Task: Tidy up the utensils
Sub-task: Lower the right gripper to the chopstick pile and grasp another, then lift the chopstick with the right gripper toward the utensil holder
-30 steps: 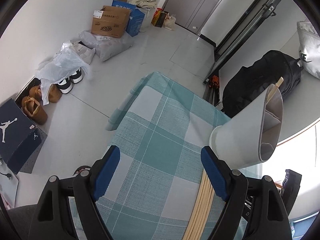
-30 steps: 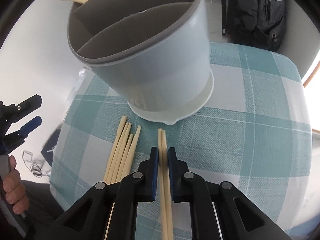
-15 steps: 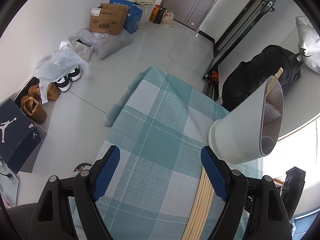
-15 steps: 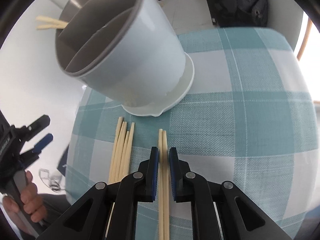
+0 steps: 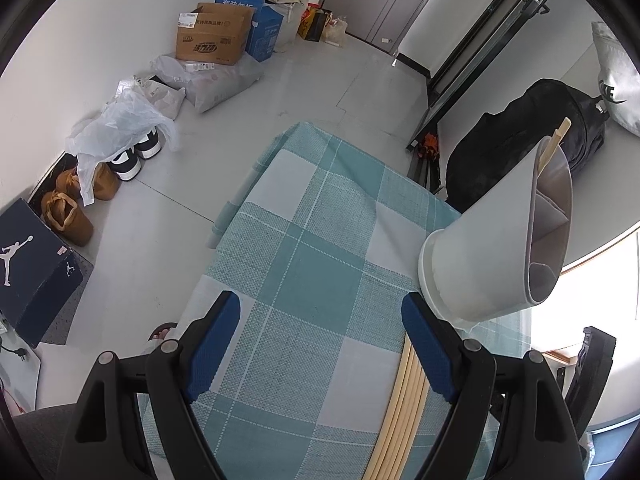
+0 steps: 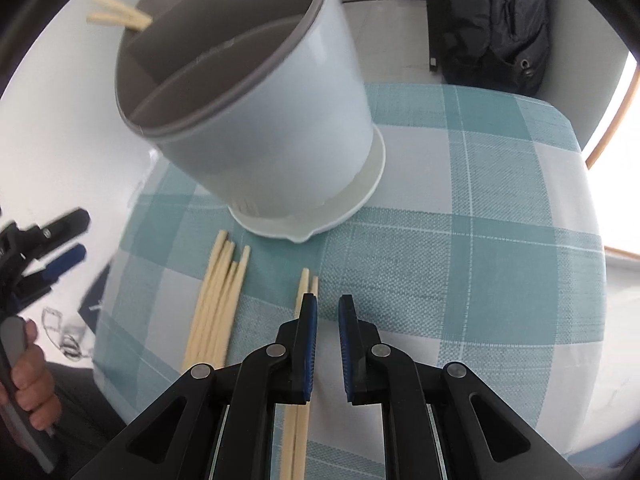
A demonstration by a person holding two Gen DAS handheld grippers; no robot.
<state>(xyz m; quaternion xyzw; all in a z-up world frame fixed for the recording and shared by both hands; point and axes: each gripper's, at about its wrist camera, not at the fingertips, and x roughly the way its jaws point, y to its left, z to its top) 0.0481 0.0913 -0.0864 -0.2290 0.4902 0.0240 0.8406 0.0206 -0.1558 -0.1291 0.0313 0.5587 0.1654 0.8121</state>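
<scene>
Standing on checked cloth point(image 6: 500, 272): divided white holder point(image 6: 272, 128), two chopsticks point(image 6: 120, 20) in far compartment. Right gripper point(image 6: 327, 312) slightly parted, empty; left gripper point(image 5: 320, 320) wide apart.

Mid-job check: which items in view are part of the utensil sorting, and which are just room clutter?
Job items:
- utensil holder, divided, two chopsticks already inside
- bundle of chopsticks on the tablecloth
- pair of chopsticks beside the right gripper

Clutter:
- black backpack
- cardboard box
- sneakers
- shoe box
</scene>
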